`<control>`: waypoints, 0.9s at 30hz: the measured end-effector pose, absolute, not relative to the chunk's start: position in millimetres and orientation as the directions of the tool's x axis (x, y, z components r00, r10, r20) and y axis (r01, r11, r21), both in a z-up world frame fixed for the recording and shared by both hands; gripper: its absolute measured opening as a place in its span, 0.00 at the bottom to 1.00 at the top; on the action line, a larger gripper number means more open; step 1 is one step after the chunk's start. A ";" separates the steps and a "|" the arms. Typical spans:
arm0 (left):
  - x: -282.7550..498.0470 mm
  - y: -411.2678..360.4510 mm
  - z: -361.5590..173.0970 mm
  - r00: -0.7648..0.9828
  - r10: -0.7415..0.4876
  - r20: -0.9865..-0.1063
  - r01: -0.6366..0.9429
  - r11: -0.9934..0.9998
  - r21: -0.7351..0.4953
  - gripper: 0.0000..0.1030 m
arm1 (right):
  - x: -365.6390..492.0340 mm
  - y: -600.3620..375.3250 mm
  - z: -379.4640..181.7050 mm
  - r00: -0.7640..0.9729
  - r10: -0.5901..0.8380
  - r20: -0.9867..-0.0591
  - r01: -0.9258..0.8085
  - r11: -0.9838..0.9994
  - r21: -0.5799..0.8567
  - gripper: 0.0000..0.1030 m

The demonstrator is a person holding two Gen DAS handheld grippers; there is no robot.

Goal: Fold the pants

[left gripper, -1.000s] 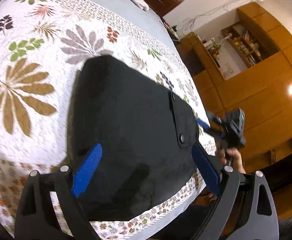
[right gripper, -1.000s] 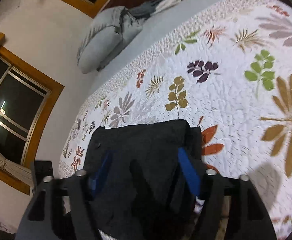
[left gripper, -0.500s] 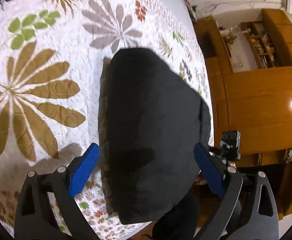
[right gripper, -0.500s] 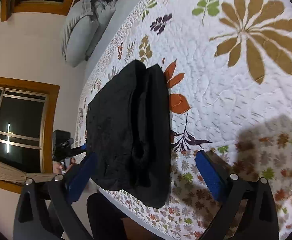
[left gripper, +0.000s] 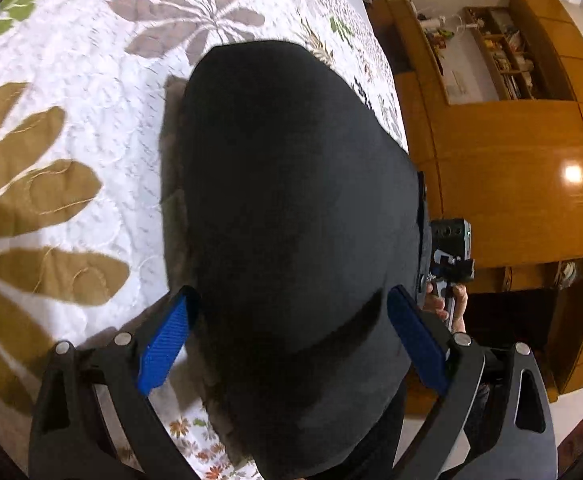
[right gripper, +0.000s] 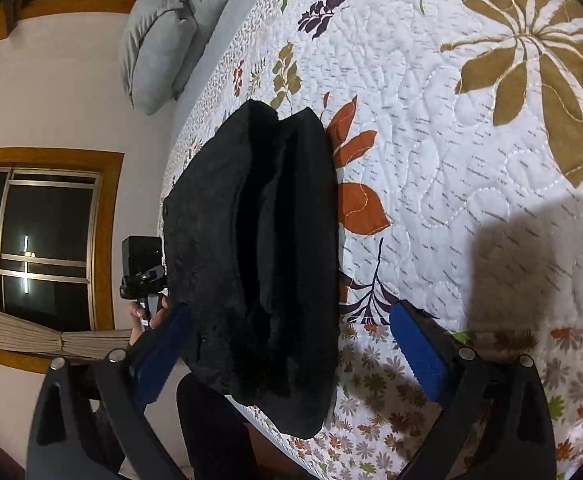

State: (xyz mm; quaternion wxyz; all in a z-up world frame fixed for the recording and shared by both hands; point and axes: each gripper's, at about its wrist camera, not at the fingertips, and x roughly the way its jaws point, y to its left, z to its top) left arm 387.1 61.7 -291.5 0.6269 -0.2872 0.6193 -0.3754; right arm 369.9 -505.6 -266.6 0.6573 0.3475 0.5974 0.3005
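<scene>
Folded black pants (left gripper: 291, 216) lie at the quilt's (left gripper: 91, 80) near edge, long axis running away; left gripper (left gripper: 291, 332) and right gripper (right gripper: 287, 344) straddle them, fingers wide open, holding nothing.

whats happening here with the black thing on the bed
A person holding handheld tongs in each hand is folding black pants on a bed with a floral quilt. The pants lie in a compact folded bundle near the quilt's edge. Both the left tongs and the right tongs are open, their blue pads on either side of the bundle, not gripping it. The fold looks close to finished.
</scene>
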 end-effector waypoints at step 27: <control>383.6 61.8 -291.6 -0.032 -0.817 -0.575 0.146 0.566 -0.812 0.68 | 388.5 -432.6 -273.6 0.013 0.856 -0.517 -0.052 0.517 0.854 0.77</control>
